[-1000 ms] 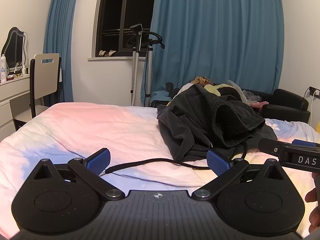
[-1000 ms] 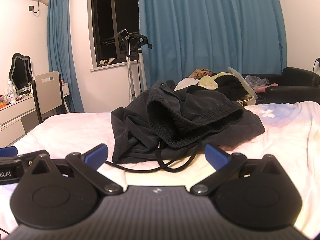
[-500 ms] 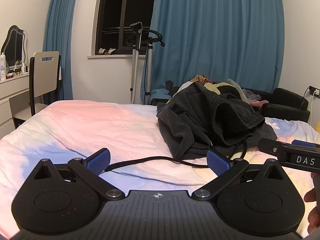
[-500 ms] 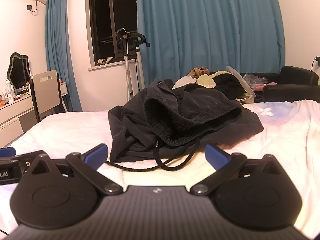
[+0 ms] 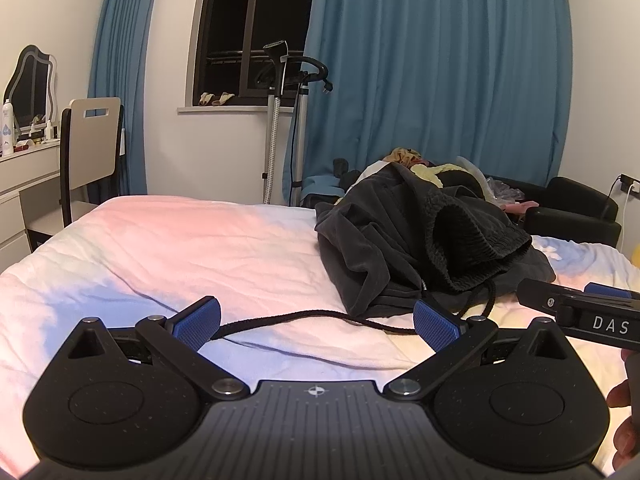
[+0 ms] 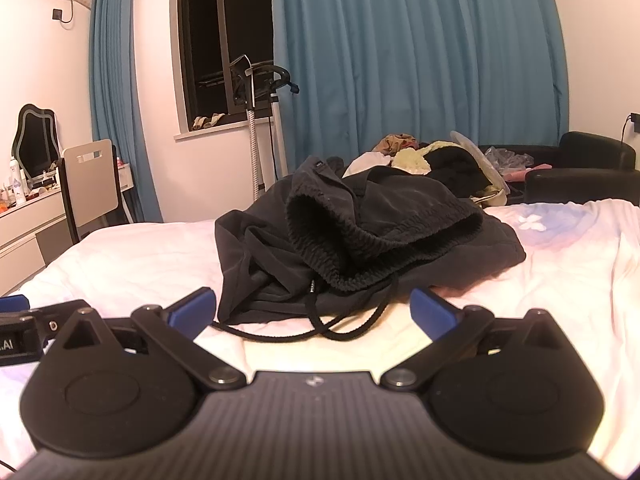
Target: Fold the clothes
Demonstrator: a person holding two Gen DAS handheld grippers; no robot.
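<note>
Warm indoor light, dark window (image 5: 256, 28), sharp focus throughout, strong fisheye bending and black vignetted corners at the edges.

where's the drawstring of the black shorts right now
In the left wrist view the black drawstring trails left from the crumpled black shorts across the bed, just ahead of the open left gripper.

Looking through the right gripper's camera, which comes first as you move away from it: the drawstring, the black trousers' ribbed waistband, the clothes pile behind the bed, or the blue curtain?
From the right gripper:
1. Drawstring, looped on the bed just ahead of the fingers.
2. Ribbed waistband, centre, atop the crumpled black trousers.
3. Clothes pile, beyond the bed, right of centre.
4. Blue curtain, along the back wall.
</note>
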